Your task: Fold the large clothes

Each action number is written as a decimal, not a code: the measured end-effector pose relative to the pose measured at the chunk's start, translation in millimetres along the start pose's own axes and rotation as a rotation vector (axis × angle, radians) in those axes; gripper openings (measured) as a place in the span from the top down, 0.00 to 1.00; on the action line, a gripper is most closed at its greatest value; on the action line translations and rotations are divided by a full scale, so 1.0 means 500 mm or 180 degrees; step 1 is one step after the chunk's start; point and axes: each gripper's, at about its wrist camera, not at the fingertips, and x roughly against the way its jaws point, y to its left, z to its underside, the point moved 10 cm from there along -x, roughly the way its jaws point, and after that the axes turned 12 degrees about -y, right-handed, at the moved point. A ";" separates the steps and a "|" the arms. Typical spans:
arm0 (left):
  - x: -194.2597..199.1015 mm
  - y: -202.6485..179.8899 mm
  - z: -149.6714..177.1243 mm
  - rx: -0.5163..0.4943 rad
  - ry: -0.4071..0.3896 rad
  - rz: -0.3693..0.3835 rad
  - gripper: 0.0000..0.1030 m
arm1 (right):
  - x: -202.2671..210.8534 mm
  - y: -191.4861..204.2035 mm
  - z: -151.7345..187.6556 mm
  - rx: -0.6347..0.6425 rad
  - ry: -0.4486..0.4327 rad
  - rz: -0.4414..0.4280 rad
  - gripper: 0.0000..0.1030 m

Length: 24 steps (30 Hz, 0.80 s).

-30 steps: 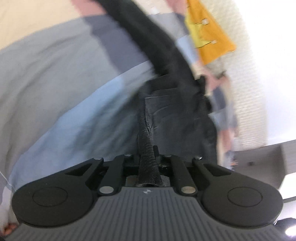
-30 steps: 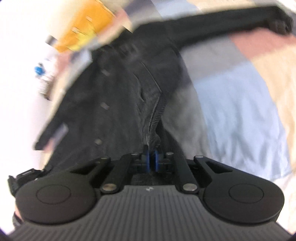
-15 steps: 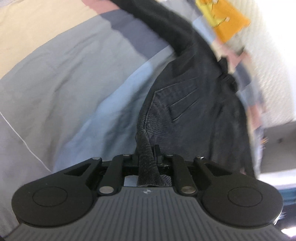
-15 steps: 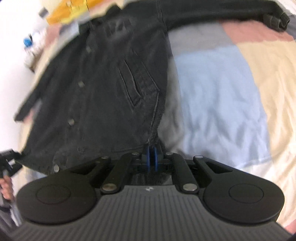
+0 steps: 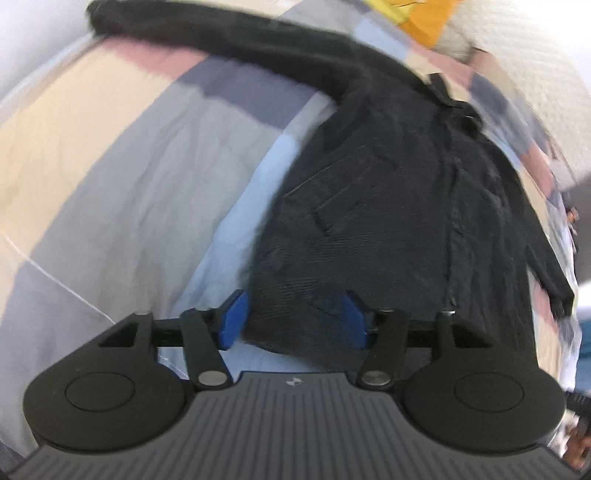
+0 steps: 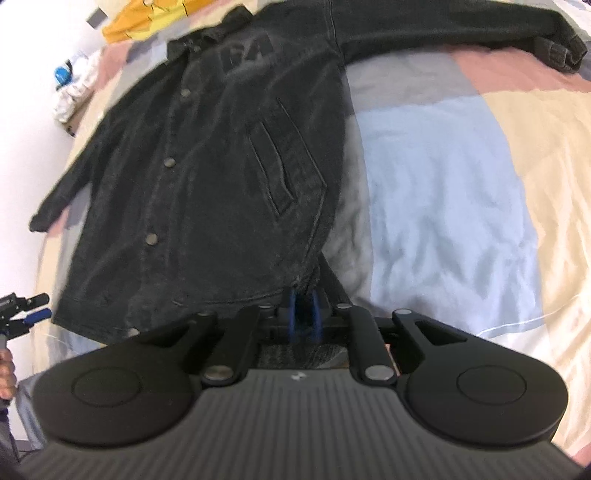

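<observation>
Left gripper (image 5: 293, 321) is spread wide, empty, at the jacket (image 6: 221, 166) hem, right gripper (image 6: 303, 317) pinched on its 6 o'clock corner on the bedspread (image 6: 443, 184); a one-sided pull could skew it.

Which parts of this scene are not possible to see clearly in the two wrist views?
- Right wrist view: whether the right gripper pinches the jacket hem; its blue fingers look nearly closed, but motion blur hides the contact.
- Left wrist view: the jacket's far sleeve is smeared by blur.
- Both views: the yellow-orange garment is cut off by the top edge.
- Left wrist view: the left gripper body hides the hem's near edge.
</observation>
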 end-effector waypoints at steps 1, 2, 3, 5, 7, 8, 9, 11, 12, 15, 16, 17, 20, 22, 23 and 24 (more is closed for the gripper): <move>0.011 -0.013 -0.001 -0.0056 -0.0039 0.0021 0.39 | 0.010 0.003 -0.006 0.0007 -0.0067 -0.0035 0.69; 0.024 -0.028 -0.005 -0.0123 -0.0094 0.0050 0.39 | 0.022 0.006 -0.014 0.0010 -0.0154 -0.0076 0.55; 0.038 -0.045 -0.010 -0.0192 -0.0163 0.0079 0.39 | 0.035 0.009 -0.022 0.0012 -0.0230 -0.0099 0.50; 0.061 -0.080 -0.019 -0.0307 -0.0297 0.0152 0.39 | 0.060 0.011 -0.042 0.0076 -0.0431 -0.0094 0.50; 0.080 -0.128 -0.029 -0.0420 -0.0442 0.0248 0.39 | 0.088 0.013 -0.065 0.0186 -0.0682 -0.0063 0.50; 0.084 -0.150 -0.029 -0.0430 -0.0464 0.0314 0.39 | 0.097 0.010 -0.074 0.0199 -0.0776 -0.0054 0.50; 0.085 -0.172 -0.030 -0.0459 -0.0483 0.0357 0.39 | 0.106 0.006 -0.082 0.0192 -0.0852 -0.0049 0.50; 0.084 -0.217 -0.036 -0.0604 -0.0587 0.0355 0.39 | 0.120 -0.005 -0.096 0.0190 -0.0995 -0.0023 0.50; 0.082 -0.241 -0.037 -0.0669 -0.0635 0.0374 0.39 | 0.126 -0.013 -0.102 0.0194 -0.1068 0.0004 0.50; 0.067 -0.309 -0.033 -0.0712 -0.0663 0.0509 0.39 | 0.132 -0.043 -0.120 0.0142 -0.1256 0.0060 0.50; 0.062 -0.333 -0.031 -0.0743 -0.0685 0.0532 0.39 | 0.133 -0.055 -0.127 0.0124 -0.1322 0.0070 0.50; 0.057 -0.358 -0.028 -0.0784 -0.0716 0.0551 0.39 | 0.132 -0.067 -0.134 0.0099 -0.1377 0.0094 0.50; 0.034 -0.440 -0.016 -0.0884 -0.0780 0.0657 0.39 | 0.128 -0.101 -0.155 0.0005 -0.1530 0.0095 0.50; 0.015 -0.491 -0.009 -0.0990 -0.0860 0.0682 0.39 | 0.122 -0.122 -0.167 -0.0027 -0.1592 0.0139 0.50; 0.005 -0.514 -0.005 -0.1042 -0.0898 0.0698 0.39 | 0.117 -0.129 -0.171 -0.0032 -0.1615 0.0159 0.50; -0.005 -0.532 -0.003 -0.1079 -0.0919 0.0707 0.39 | 0.110 -0.141 -0.178 -0.0036 -0.1636 0.0184 0.50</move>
